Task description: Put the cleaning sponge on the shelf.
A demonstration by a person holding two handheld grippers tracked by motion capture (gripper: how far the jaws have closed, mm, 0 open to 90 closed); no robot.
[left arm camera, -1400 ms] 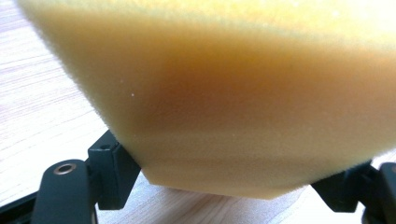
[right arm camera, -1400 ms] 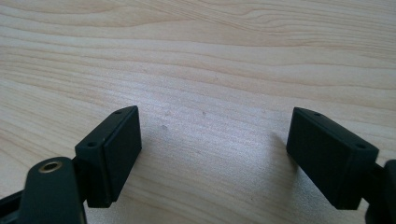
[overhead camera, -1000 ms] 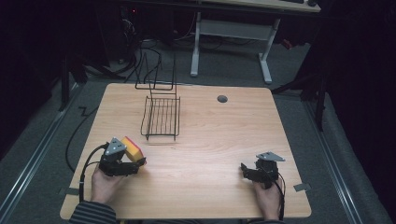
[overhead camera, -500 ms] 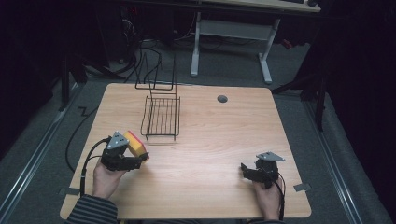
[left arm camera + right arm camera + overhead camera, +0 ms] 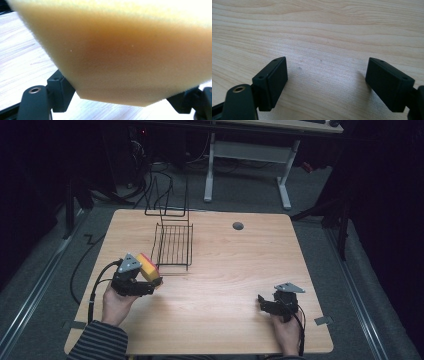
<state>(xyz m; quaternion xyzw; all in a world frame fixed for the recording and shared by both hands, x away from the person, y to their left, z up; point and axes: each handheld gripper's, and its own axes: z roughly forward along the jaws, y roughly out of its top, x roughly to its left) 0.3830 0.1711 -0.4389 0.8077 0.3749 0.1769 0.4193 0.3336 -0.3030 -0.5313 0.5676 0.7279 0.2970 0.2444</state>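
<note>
Jaws of the left gripper (image 5: 150,282) pinch a yellow sponge (image 5: 146,265) from both sides, black pads showing at either edge of the foam in the left gripper view, where the sponge (image 5: 120,57) hangs close before the lens with pale wood below it. The grip sits low on the block, which leaves its orange-trimmed top free and, by the look of it, keeps the foam from folding as it is carried. Held just above the counter (image 5: 235,270), the sponge sits near the front corner of the black wire rack (image 5: 173,245), close enough to suggest the rack is where it is bound, though it is not yet over the wires.

Behind the jaws, the left hand (image 5: 116,304) wraps the tool from below, forearm in a striped sleeve (image 5: 97,345) angled in from the near edge, cable looping out to the side.

Across the counter, the right gripper (image 5: 264,303) stands well apart with its jaws spread wide on nothing, bare wood grain between them in the right gripper view. The right hand (image 5: 286,332) rests low by the near edge, wrist straight, apparently parked while the other side works.
</note>
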